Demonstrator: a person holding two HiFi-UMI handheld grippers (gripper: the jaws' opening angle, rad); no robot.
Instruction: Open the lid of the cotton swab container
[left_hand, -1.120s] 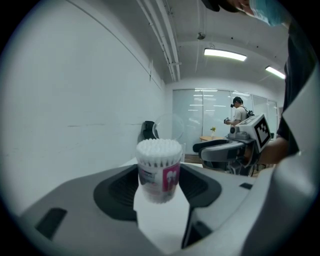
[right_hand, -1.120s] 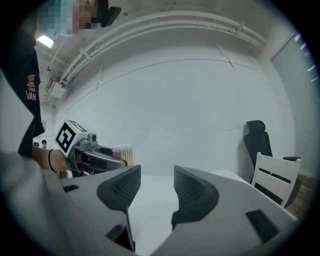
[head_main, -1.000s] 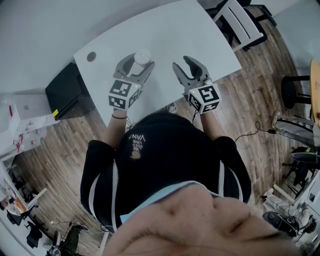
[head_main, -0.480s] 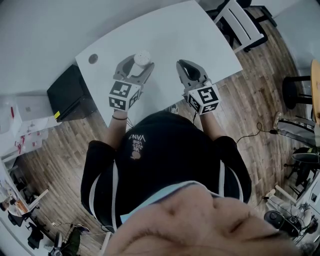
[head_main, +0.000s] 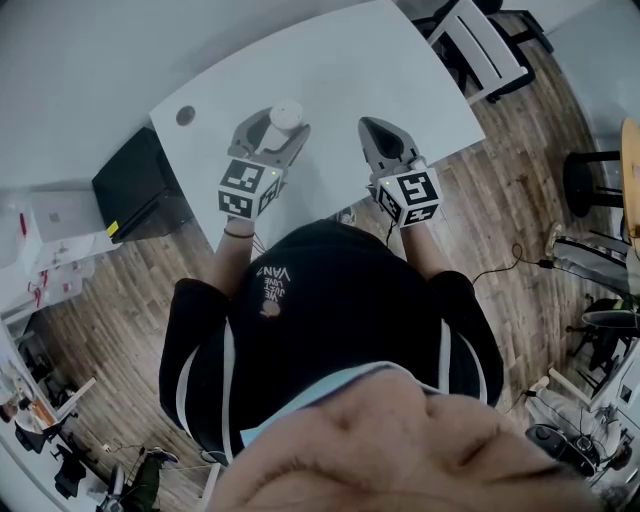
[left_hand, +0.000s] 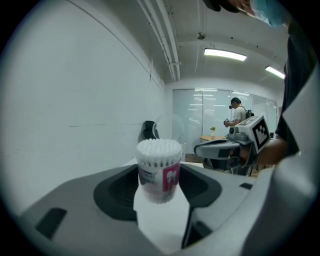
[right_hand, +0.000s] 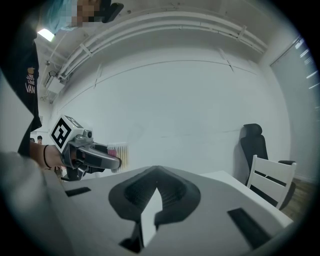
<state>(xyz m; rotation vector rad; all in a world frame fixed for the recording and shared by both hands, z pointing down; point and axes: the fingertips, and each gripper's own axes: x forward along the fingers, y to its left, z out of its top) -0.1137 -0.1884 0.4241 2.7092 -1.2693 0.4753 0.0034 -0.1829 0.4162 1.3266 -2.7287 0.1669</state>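
While the left hand-held gripper (head_main: 280, 122) pinches the cotton swab container (head_main: 285, 113) upright on the worktop (head_main: 400, 70), clear lid (left_hand: 170, 126) seemingly tipped back, the right hand-held gripper (head_main: 372, 128) has just been closing, pressed together on nothing. Risk: a sideways nudge tips the container, spilling swabs.

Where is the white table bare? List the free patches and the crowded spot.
Free on the table: the wide right stretch, from the right gripper, whose jaws have just closed on nothing, to the corner by the white chair; also the strip between both grippers. Crowded: the left, where the left gripper clamps the cotton swab container.
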